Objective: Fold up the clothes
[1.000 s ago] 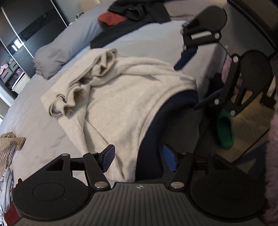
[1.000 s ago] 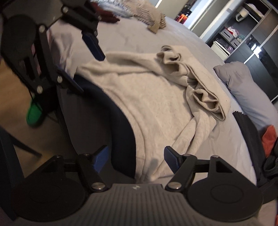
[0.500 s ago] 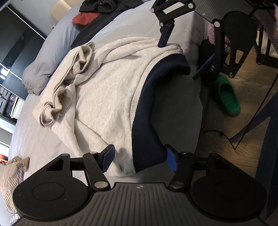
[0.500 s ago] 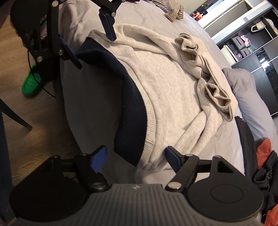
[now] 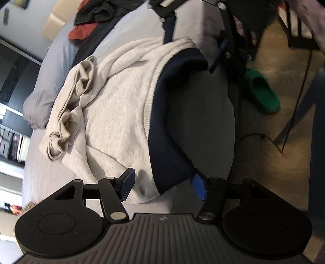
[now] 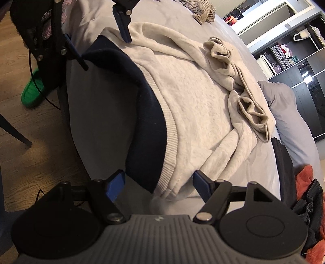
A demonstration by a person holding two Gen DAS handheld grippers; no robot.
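Both claws have dropped closer to the bed's near edge since the earlier frames, and the hem corners that lay ahead of them now sit between their pads.

In its own wrist view the left claw (image 5: 162,185) is spread and narrowing a little, with the sweatshirt's (image 5: 113,113) corner between the blue pads but not yet pressed. The right claw (image 6: 158,186) stands spread in its view over the opposite hem corner, pads also clear of the cloth. Each claw appears in the other's view at about 12 o'clock, at the far corner of the same hem.

The cream sweatshirt lies spread on the grey bed (image 5: 203,126), its navy lining (image 5: 162,130) turned out along the hem at the bed edge. Its sleeves are bunched toward 10 o'clock in the left view and 2 o'clock in the right. It looks soft, thick and limp, light enough to lift, likely to sag between two holds and to drag on the sheet. The ribbed hem (image 6: 169,130) seems the best place to grip: both layers at each corner, well into the pads.

Dark and red clothes (image 5: 91,18) are heaped at 11 o'clock. Open wardrobe shelves (image 6: 284,50) at 2 o'clock hold boxes and folded items, too small to name. A green slipper (image 5: 262,93) lies on the floor.
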